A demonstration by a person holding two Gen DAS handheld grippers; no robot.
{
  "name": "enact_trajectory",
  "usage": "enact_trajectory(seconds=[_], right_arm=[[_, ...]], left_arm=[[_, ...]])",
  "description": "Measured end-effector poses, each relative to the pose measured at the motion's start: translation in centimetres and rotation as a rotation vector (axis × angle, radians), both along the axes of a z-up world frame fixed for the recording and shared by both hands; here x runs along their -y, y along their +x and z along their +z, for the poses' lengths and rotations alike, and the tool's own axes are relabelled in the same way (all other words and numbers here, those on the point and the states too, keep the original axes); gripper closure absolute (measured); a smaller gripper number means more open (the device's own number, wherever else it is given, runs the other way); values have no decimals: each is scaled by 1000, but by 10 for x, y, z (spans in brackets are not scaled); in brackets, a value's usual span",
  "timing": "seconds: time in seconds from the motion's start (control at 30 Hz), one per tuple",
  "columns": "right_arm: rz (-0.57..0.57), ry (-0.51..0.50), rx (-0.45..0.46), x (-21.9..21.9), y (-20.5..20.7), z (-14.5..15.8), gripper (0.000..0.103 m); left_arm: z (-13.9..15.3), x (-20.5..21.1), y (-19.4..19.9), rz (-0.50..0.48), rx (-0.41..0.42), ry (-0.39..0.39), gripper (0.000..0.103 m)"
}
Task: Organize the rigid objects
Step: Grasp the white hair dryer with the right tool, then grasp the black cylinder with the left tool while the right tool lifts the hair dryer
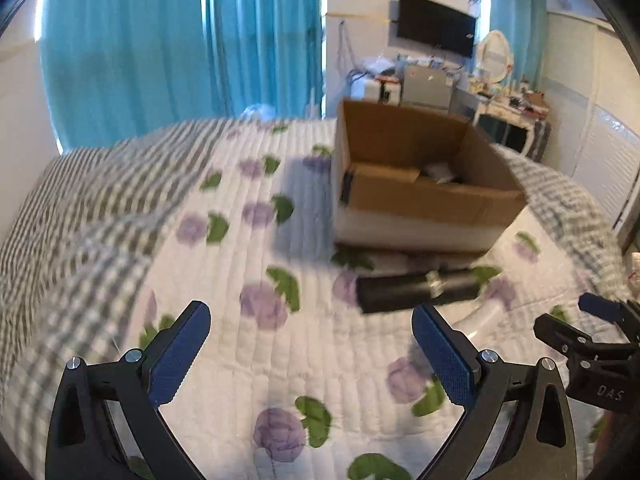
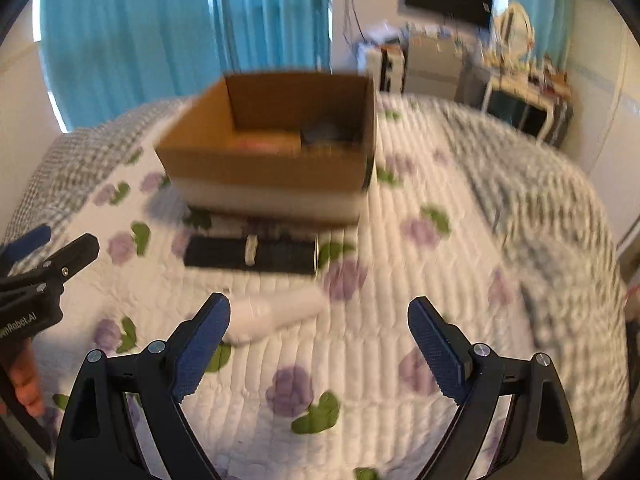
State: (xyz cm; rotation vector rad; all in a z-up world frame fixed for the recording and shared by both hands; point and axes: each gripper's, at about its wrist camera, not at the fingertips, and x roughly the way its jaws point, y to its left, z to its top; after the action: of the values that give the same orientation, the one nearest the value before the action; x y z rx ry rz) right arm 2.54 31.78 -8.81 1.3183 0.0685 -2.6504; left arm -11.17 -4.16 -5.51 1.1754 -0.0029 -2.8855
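Both grippers poised before the next pick

Left gripper (image 1: pixel 310 350) and right gripper (image 2: pixel 319 346) spread, empty; black cylinder (image 2: pixel 250 255) and white bottle (image 2: pixel 272 316) lie mid-frame before the cardboard box (image 2: pixel 264 168) (already holding items); next: grasp one.

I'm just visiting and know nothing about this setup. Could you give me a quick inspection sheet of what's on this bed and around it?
Surface: floral quilt on a bed.
Job's things: open cardboard box, some contents inside; black cylinder lying before it; white bottle lying nearer.
Clutter: nothing seen on the quilt.
Grippers: left tool open, empty; right tool open, empty.
Cables: some hanging on the far wall, blurred.
Surroundings: blue curtains, wall TV, cluttered dresser.
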Motion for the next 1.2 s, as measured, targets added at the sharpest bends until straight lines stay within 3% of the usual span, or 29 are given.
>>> enact_trajectory(seconds=[0.13,0.3,0.43,0.63,0.7,0.77,0.97,1.2], right_arm=[[3,-5,59,15,-8,-30,12],[-7,-71,117,31,-22,-52,12],[-28,-71,104,44,-31,-61,12],[-64,-125,172,48,-48,-82,19],[-59,-98,180,52,-50,-89,27],[-31,-99,150,53,-43,-84,42],[36,-55,58,31,-28,-52,42],[123,56,60,-1,-37,-26,42]], left_arm=[[-26,7,-2,12,59,-7,1],[-28,13,-3,51,49,-22,1],[-26,22,-1,57,47,20,1],[-26,28,-3,71,48,47,1],[-27,26,-3,66,50,41,1],[-27,25,-2,57,55,46,1],[-27,13,-3,23,70,15,1],[-19,-33,-7,-86,97,-76,1]])
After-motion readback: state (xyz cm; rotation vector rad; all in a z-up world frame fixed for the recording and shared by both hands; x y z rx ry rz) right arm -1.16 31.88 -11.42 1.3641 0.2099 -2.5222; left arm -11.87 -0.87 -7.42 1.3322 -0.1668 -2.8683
